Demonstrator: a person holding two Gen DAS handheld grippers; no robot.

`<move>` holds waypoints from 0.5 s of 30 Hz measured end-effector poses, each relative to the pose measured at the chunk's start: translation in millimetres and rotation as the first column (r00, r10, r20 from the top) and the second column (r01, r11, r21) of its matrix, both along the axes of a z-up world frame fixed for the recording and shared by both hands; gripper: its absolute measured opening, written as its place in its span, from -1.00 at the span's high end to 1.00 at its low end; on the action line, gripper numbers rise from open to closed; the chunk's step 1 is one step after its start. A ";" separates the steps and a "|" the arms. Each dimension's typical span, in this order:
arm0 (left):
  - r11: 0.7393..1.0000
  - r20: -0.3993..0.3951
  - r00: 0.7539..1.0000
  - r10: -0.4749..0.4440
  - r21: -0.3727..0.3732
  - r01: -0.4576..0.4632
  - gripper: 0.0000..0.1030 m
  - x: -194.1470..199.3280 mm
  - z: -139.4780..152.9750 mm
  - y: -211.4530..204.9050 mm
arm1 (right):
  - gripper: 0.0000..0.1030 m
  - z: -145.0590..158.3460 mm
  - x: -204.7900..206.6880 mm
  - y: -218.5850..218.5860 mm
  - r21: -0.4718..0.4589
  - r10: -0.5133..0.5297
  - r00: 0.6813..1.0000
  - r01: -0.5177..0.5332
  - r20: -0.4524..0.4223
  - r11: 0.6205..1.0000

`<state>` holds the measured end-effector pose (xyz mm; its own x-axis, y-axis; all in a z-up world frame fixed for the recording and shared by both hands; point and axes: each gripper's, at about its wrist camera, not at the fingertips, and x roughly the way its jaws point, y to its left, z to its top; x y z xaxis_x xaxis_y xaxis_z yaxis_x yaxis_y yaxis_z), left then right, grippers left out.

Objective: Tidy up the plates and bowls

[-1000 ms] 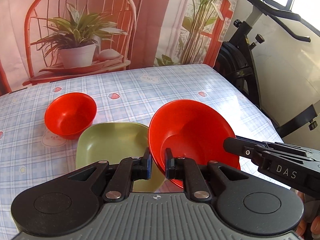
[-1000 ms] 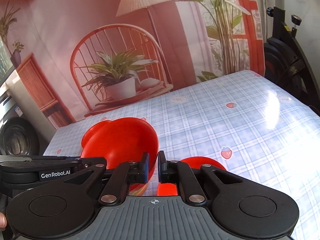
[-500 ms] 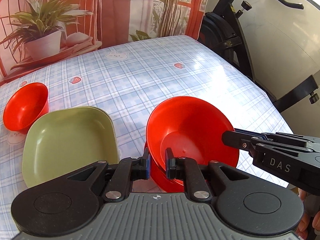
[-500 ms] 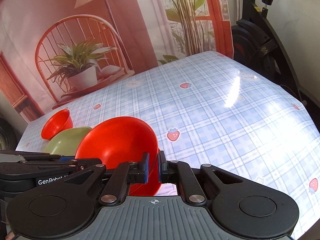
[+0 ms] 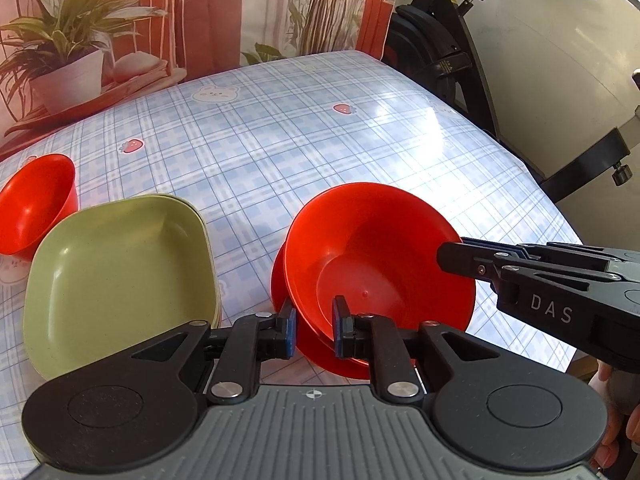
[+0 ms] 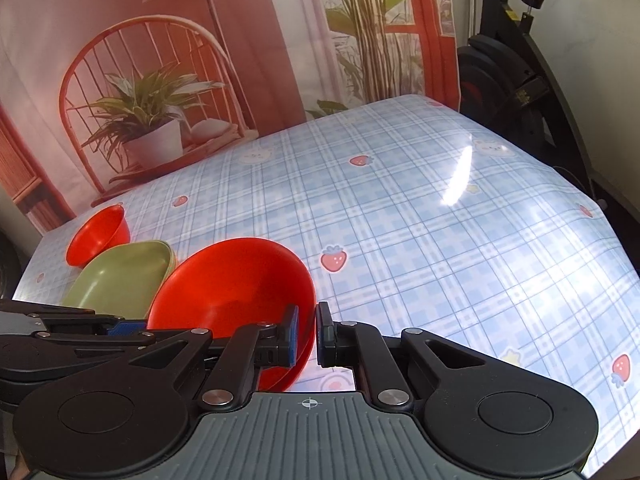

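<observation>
A large red bowl [image 5: 380, 256] sits tilted on a second red bowl [image 5: 320, 352] near the table's front edge. My left gripper [image 5: 314, 332] straddles its near rim with a visible gap, jaws slightly parted. My right gripper [image 6: 307, 334] is closed on the bowl's right rim [image 6: 308, 300]; it also shows in the left wrist view [image 5: 452, 258]. Stacked green square plates [image 5: 116, 276] lie to the left, and a small red bowl [image 5: 32, 200] beyond them.
The checked blue tablecloth [image 5: 300, 140] stretches to the back. An exercise bike [image 5: 460, 52] stands at the right past the table edge. A printed backdrop [image 6: 160, 80] hangs behind the table.
Both grippers carried the large red bowl to the right and down onto the second red bowl. The left jaws have parted a little.
</observation>
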<state>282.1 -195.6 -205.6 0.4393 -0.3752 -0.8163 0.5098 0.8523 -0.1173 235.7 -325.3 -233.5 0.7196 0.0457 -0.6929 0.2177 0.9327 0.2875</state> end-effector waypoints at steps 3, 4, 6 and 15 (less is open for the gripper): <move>1.000 -0.008 1.000 -0.007 -0.008 0.007 0.61 0.2 1.3 2.0 | 0.84 -0.7 -1.7 -0.8 0.000 0.002 1.000 -0.002 -0.007 1.000; 1.000 -0.006 1.000 -0.010 -0.007 0.010 0.59 0.6 1.9 2.4 | 0.84 -1.1 -1.9 -0.7 -0.001 0.002 1.000 -0.002 -0.009 1.000; 1.000 -0.001 1.000 -0.017 -0.007 0.017 0.54 1.9 2.4 3.0 | 0.82 -1.8 -1.7 -1.0 0.000 0.004 1.000 -0.004 -0.014 1.000; 0.999 0.025 1.000 0.006 -0.035 -0.005 0.20 -1.8 14.3 13.9 | 0.82 7.3 -2.8 2.7 -0.018 0.010 1.000 -0.010 0.001 1.000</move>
